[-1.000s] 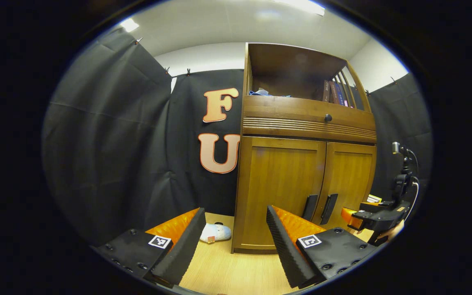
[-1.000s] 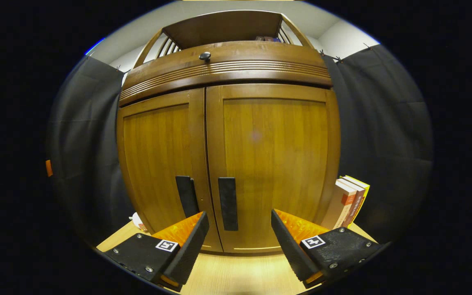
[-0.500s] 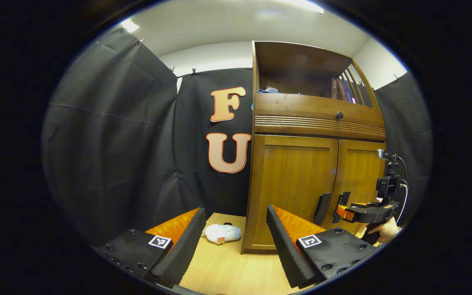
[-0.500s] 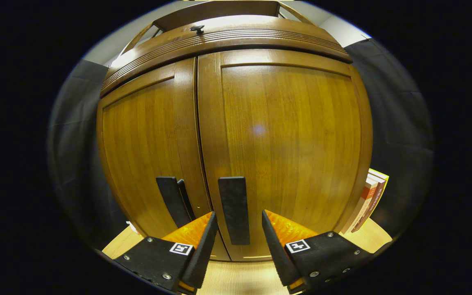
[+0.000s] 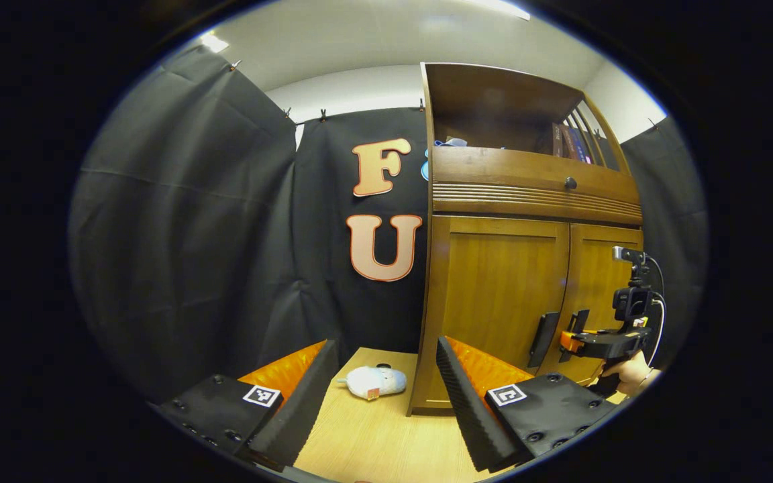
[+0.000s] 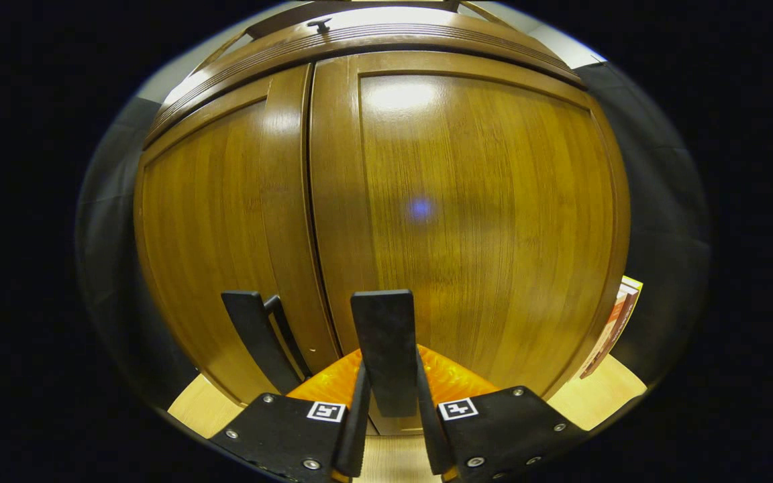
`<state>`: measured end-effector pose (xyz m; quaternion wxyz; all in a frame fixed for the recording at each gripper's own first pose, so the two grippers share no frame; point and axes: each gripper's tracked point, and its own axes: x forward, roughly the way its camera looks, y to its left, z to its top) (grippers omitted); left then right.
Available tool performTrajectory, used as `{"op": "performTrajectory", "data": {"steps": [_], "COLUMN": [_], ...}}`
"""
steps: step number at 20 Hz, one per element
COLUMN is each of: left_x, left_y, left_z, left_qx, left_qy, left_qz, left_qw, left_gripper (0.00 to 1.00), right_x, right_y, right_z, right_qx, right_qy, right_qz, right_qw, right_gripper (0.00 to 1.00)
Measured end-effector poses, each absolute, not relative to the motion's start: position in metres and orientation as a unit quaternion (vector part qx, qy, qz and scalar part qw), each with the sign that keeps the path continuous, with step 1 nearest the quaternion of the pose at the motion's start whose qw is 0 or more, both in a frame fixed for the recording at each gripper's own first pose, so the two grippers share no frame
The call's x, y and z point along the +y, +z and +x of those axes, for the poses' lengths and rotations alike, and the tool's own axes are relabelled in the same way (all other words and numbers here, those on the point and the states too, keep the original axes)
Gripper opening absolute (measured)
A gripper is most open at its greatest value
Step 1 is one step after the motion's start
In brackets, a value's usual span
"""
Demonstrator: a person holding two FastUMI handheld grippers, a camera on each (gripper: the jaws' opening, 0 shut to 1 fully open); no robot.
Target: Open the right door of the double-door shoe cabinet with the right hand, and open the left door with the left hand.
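Note:
The wooden shoe cabinet (image 5: 494, 288) has both doors closed. In the right gripper view the right door (image 6: 480, 215) is close up, and my right gripper (image 6: 390, 402) is shut on its black vertical handle (image 6: 383, 329), one finger on each side. The left door's black handle (image 6: 249, 332) stands free just to the left. In the left gripper view my left gripper (image 5: 380, 402) is open with nothing between its fingers, well back from the cabinet's left front corner. There the right gripper (image 5: 584, 342) is seen at the right door's handle, a hand (image 5: 628, 372) holding it.
A white plush toy (image 5: 370, 382) lies on the wooden floor (image 5: 373, 436) by the cabinet's left side. Books (image 6: 618, 315) lean on the floor right of the cabinet. More books (image 5: 568, 141) stand on the open top shelf, above a drawer with a dark knob (image 5: 570, 182).
My right gripper moved in to the right door and closed its fingers on the handle. The left gripper view drifted left, so the cabinet sits farther right; the left gripper stays open.

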<state>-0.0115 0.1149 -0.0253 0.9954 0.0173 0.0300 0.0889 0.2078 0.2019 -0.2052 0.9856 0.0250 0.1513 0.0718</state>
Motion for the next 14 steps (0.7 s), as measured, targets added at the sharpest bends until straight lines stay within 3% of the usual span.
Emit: {"op": "performTrajectory", "data": {"steps": [14], "left_x": [0.104], "left_y": [-0.018], "left_z": [-0.05], "left_qx": [0.023], "left_qy": [0.123], "left_qz": [0.014], "left_qw": [0.992], "left_gripper": [0.96], "right_x": [0.174], "right_y": [-0.195], "right_z": [0.143], "right_qx": [0.126], "right_qy": [0.085], "right_qz": [-0.008], "right_qw": [0.988], "right_gripper": [0.28]}}
